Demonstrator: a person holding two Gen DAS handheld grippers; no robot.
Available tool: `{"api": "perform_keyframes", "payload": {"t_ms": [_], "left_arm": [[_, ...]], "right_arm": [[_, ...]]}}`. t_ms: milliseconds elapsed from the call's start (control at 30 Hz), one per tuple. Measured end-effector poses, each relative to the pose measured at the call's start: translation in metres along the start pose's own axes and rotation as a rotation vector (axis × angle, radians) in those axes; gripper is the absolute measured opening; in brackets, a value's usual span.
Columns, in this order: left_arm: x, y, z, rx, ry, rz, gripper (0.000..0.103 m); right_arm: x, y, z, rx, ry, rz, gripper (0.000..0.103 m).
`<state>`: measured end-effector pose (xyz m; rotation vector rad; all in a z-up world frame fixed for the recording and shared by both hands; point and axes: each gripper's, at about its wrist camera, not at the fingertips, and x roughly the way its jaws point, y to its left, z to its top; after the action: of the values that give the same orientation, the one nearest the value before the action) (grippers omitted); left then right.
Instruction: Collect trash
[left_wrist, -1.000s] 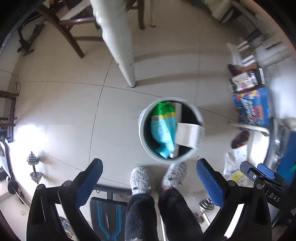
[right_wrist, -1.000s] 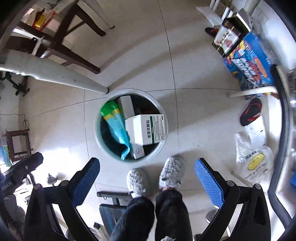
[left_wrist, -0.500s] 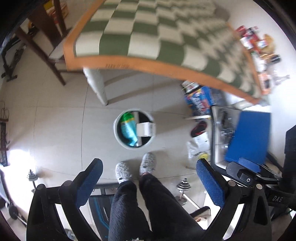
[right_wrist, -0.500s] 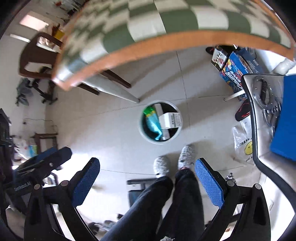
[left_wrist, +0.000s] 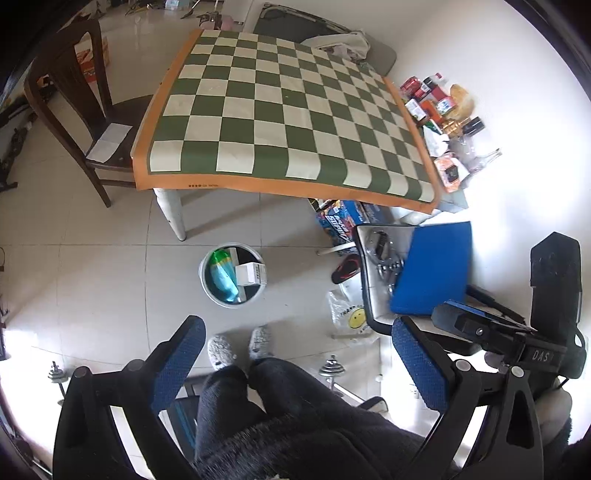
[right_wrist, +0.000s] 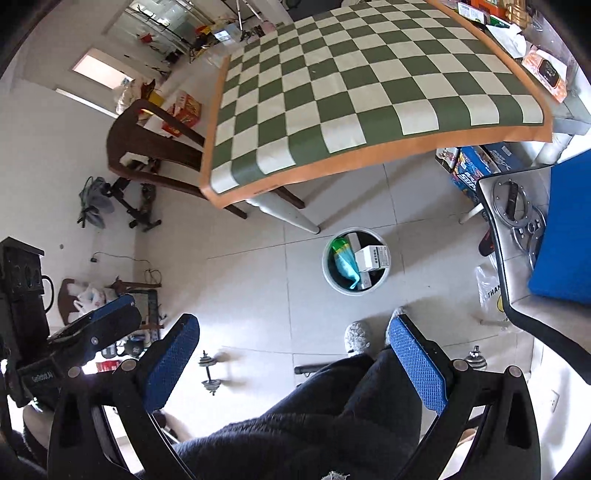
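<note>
A round grey bin stands on the tiled floor by the table leg; it also shows in the right wrist view. Inside lie a green and blue wrapper, also seen from the right wrist, and a white box, also seen from the right wrist. My left gripper is open and empty, high above the floor. My right gripper is open and empty at similar height. The checkered tablecloth bears nothing in its middle.
Bottles, cans and packets crowd the table's right edge. A wooden chair stands left of the table. A grey chair with a blue pad and metal parts is at right. Dumbbells, a yellow-print bag and boxes lie on the floor.
Both grippers have risen from just above the bin to well above table height. The bin has shrunk in view and the whole tabletop has come into sight. Both stay open.
</note>
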<state>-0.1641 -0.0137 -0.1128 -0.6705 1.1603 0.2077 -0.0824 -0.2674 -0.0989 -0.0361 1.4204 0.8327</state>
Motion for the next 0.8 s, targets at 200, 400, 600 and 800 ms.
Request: {"api": "perform_keyframes", "payload": {"t_ms": [200, 400, 600, 800], "left_arm": [[-0.022, -0.013, -0.010, -0.041, -0.012, -0.029, 0.103], [-0.034, -0.021, -0.014, -0.045, -0.036, -0.018, 0.103], [-0.040, -0.020, -0.015, -0.052, -0.050, -0.002, 0.103], [-0.041, -0.022, -0.015, -0.027, -0.040, 0.007, 0.103]], "right_arm": [[-0.038, 0.007, -0.006, -0.041, 0.009, 0.025, 0.103], [-0.062, 0.011, -0.010, -0.094, 0.017, 0.027, 0.103], [-0.066, 0.009, -0.009, -0.101, 0.025, 0.029, 0.103], [-0.065, 0.011, -0.013, -0.113, 0.043, 0.024, 0.103]]}}
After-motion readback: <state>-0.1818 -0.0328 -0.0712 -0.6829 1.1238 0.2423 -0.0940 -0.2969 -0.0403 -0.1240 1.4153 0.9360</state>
